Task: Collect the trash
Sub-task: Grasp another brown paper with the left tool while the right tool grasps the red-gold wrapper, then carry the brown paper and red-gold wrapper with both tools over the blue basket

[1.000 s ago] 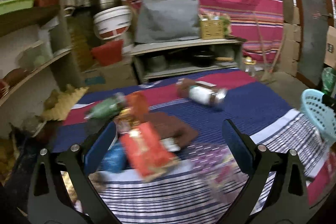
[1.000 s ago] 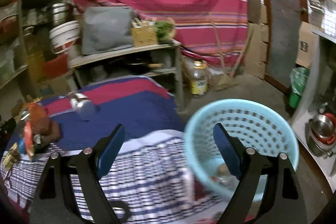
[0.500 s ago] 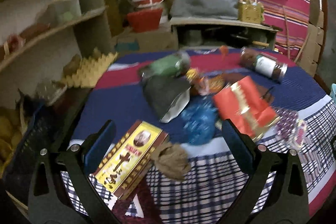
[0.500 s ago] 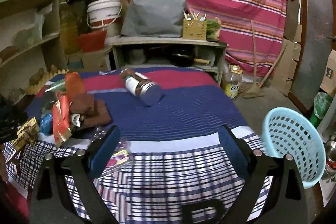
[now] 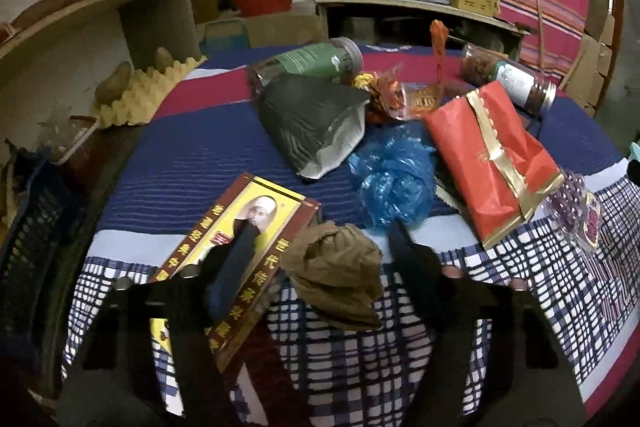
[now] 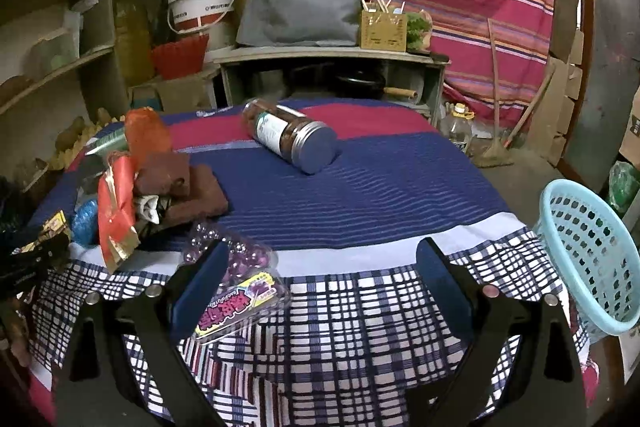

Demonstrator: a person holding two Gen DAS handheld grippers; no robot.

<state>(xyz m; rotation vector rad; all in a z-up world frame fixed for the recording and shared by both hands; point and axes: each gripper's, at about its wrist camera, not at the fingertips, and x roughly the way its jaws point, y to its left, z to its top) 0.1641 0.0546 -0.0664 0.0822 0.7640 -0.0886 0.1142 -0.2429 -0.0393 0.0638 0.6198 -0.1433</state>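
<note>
Left tongs (image 5: 320,251) spread, jaws either side of a crumpled brown wad (image 5: 336,283) low on the counter (image 5: 192,163); contact with the wad can't be told. Left jaw lies over a yellow-red printed box (image 5: 224,255). Past the wad: blue plastic ball (image 5: 394,183), red-gold packet (image 5: 494,163), dark grey pouch (image 5: 312,123), green-label jar (image 5: 308,61) lying on its side, a second jar (image 5: 516,79) far right.

Right tongs (image 6: 320,275) spread, holding nothing, above the checked cloth. A clear pack of purple balls (image 6: 244,291) sits beside its left jaw. Brown-filled jar (image 6: 292,135) lies mid-counter. Light blue basket (image 6: 588,255) off the counter's right edge.
</note>
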